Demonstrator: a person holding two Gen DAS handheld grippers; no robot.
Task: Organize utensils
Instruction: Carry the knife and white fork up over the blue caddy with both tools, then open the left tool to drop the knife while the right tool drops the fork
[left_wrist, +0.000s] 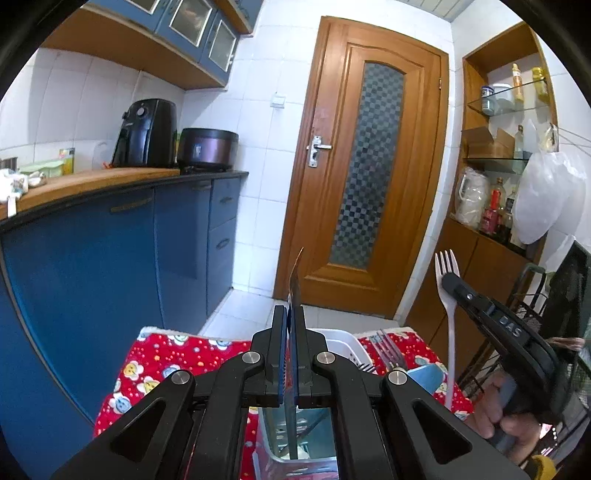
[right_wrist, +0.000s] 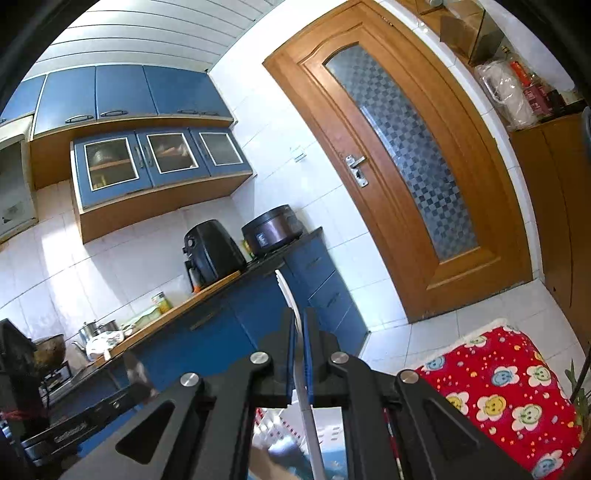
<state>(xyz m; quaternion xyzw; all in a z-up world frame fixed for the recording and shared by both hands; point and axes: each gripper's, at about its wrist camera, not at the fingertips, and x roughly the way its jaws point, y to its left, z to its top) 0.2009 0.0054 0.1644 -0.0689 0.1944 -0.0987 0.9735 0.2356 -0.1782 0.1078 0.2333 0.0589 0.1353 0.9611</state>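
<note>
A tiled kitchen fills both views. The wooden door (left_wrist: 364, 162) with checkered frosted glass stands ahead. Blue cabinets (left_wrist: 110, 258) run along the left wall under a counter (left_wrist: 92, 181), which carries a black air fryer (left_wrist: 146, 133) and a dark cooker (left_wrist: 207, 149) side by side. To the right of the door, a wooden shelf unit (left_wrist: 506, 147) holds bottles and jars.

Low in the left wrist view, a red cloth (left_wrist: 166, 358) with cartoon flowers covers a table. A white tray (left_wrist: 341, 343) rests on it, with metal forks (left_wrist: 389, 350) lying at its right side and a blue cup (left_wrist: 428, 374) just beside them.

The left gripper (left_wrist: 294, 321) is clamped tight on a knife (left_wrist: 295, 280), gripped edge-on, its blade rising past the fingertips and tilting towards the door, above the tray.

The right gripper (right_wrist: 298, 328) is closed on a white plastic fork (left_wrist: 447, 295), held upright with the tines uppermost, over the cloth's right side. In the left wrist view this gripper reaches in from the right with a hand (left_wrist: 502, 417) on its grip. In its own view the fork's handle passes down between the blue pads (right_wrist: 308, 369).
</note>
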